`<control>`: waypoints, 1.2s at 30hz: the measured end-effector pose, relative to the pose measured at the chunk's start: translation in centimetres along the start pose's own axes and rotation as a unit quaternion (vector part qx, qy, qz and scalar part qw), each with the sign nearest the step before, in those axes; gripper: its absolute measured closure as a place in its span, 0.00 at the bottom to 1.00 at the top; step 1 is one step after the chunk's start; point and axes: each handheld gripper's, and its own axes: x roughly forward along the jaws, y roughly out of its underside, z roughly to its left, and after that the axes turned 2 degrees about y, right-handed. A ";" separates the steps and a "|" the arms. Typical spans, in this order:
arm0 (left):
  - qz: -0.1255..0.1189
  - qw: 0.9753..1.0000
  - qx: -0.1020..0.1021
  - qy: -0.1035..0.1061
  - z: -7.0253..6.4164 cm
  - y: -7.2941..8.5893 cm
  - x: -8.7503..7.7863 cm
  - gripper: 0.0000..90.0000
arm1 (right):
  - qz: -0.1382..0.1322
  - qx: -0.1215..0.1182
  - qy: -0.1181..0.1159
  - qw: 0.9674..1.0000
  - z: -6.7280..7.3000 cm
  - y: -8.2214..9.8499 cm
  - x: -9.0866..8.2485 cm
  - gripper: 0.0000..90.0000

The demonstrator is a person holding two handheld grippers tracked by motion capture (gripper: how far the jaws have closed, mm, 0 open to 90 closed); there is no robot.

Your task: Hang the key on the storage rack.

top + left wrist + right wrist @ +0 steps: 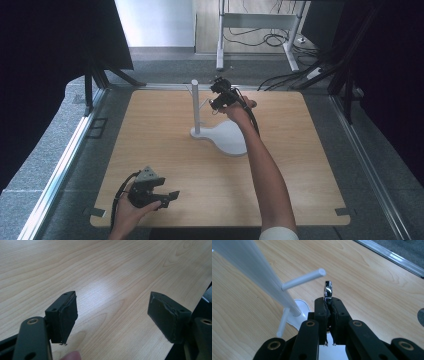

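The right gripper (329, 305) is clamped on a small shiny metal piece (328, 289) just short of the white stand's (220, 134) upper peg (303, 279), hanging apparently not yet done, while the left gripper (112, 315) rests open and empty over the table (105, 272).

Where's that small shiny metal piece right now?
In the right gripper view, the shiny metal piece sticks up from the shut right gripper, just right of the peg on the white stand, above the table.
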 end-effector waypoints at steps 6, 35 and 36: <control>0.000 1.000 0.000 0.002 0.0 0.0 0.0 0.27 | -0.003 0.007 0.007 1.000 -0.3 -0.5 0.2 0.93; 0.001 1.000 0.003 0.004 -0.1 0.0 0.1 0.27 | -0.015 -0.004 0.013 1.000 0.7 -1.0 0.0 0.93; 0.001 1.000 0.003 0.004 -0.1 0.0 0.1 0.27 | -0.016 -0.003 0.012 1.000 0.7 -0.9 0.0 0.93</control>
